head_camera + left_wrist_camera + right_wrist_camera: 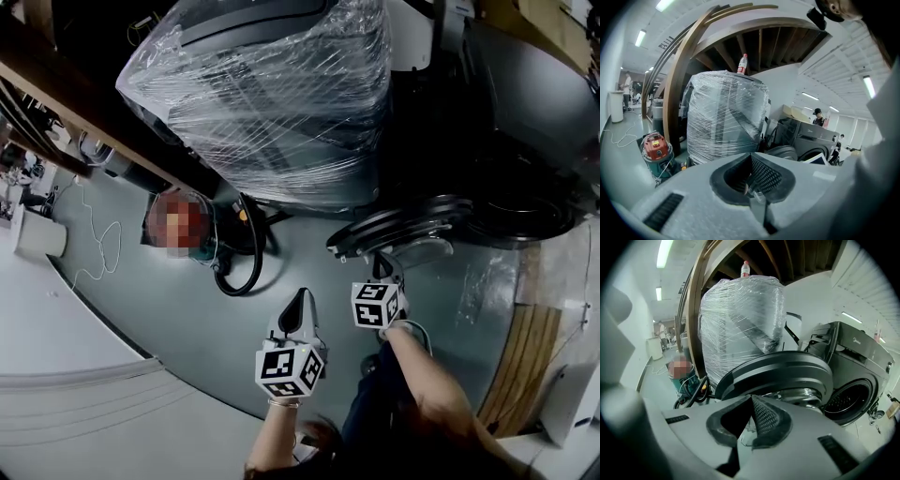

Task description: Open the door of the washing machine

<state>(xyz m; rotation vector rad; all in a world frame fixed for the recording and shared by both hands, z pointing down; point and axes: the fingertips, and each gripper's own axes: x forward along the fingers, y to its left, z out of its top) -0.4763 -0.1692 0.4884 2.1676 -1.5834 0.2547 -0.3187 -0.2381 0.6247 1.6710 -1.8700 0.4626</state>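
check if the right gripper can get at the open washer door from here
Probably yes. The right gripper points straight at the door, which stands swung open close ahead with nothing between them. Its jaws are shut and empty, so it could push now but would have to open to grasp.

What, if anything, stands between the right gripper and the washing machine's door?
Nothing visible does. The door, already swung open, lies directly ahead of the right gripper, whose jaws are shut. Whether they touch is unclear.

Glossy dark door [780, 373], crinkly plastic wrap [740, 319]
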